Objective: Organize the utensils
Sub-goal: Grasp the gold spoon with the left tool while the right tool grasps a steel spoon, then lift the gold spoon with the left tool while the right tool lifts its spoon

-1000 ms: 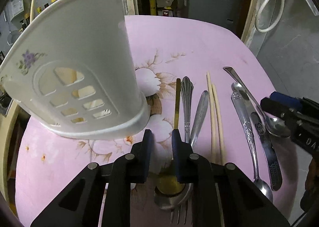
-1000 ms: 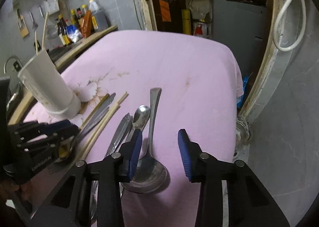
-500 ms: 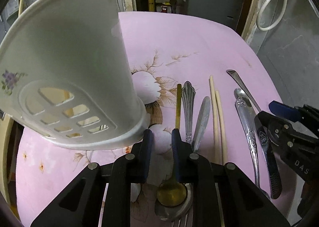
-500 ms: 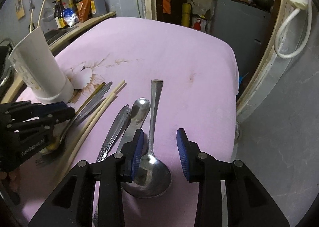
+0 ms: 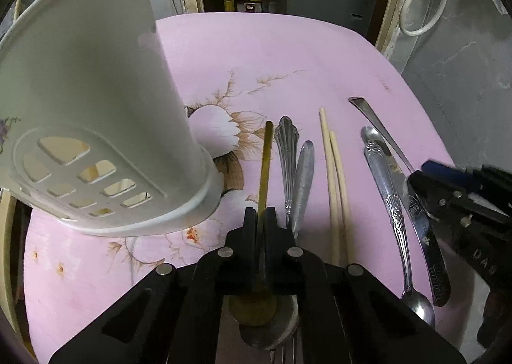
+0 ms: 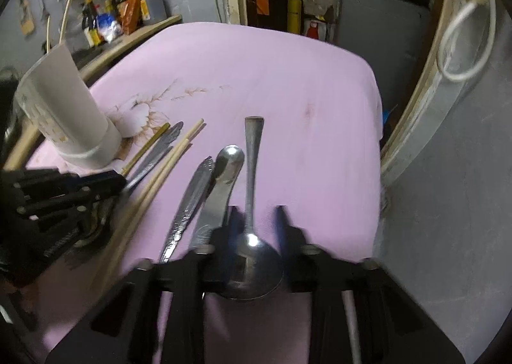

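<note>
Down on the pink tablecloth (image 5: 288, 53), left gripper (image 5: 260, 215) clamped on the gold spoon (image 5: 264, 165) beside the white holder (image 5: 96, 101), right gripper (image 6: 255, 217) just closing round the large spoon (image 6: 252, 172), pads not visibly pressing.

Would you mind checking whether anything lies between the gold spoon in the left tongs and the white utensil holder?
Nothing visible does. The left tongs are shut on the gold spoon, and only bare pink tablecloth separates it from the white utensil holder.
</note>
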Available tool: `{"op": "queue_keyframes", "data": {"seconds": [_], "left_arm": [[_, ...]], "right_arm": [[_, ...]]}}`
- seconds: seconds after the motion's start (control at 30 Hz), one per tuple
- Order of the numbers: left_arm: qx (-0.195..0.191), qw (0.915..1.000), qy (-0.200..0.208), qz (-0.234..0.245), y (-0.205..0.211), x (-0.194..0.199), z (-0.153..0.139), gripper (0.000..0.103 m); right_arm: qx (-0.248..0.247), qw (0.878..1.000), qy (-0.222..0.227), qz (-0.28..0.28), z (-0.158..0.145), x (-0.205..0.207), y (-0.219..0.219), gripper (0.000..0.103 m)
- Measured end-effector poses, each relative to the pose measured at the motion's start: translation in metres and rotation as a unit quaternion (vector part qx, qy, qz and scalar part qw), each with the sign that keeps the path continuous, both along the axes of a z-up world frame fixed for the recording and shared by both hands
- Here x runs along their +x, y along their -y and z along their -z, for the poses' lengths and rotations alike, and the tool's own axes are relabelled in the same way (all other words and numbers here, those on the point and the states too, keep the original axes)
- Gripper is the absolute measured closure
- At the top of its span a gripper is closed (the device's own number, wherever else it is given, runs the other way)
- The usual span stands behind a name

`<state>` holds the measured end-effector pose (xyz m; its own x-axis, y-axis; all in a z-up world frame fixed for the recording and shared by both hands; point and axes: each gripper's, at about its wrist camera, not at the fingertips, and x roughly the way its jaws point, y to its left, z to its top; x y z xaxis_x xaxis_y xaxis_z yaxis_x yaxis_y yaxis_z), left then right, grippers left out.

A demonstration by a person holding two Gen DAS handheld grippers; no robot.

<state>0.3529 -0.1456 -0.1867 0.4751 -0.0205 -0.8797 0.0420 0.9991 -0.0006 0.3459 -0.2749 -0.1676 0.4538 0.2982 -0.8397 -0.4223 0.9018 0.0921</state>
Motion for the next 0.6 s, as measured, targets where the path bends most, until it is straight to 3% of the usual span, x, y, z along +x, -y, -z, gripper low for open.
{"op": "queue_keyframes", "data": {"seconds": [0.33, 0.6], "left_arm": [[-0.046, 0.9986, -0.012, -0.020, -0.023, -0.022, -0.004, 0.101], [-0.047, 0.9983, -0.035, -0.006, -0.038, -0.046, -0.010, 0.100]], "right_arm": [[0.024, 0.998, -0.021, 0.047, -0.007, -0.035, 0.012, 0.097], [0.004, 0.998, -0.034, 0.052, -0.008, -0.048, 0.008, 0.097]]}}
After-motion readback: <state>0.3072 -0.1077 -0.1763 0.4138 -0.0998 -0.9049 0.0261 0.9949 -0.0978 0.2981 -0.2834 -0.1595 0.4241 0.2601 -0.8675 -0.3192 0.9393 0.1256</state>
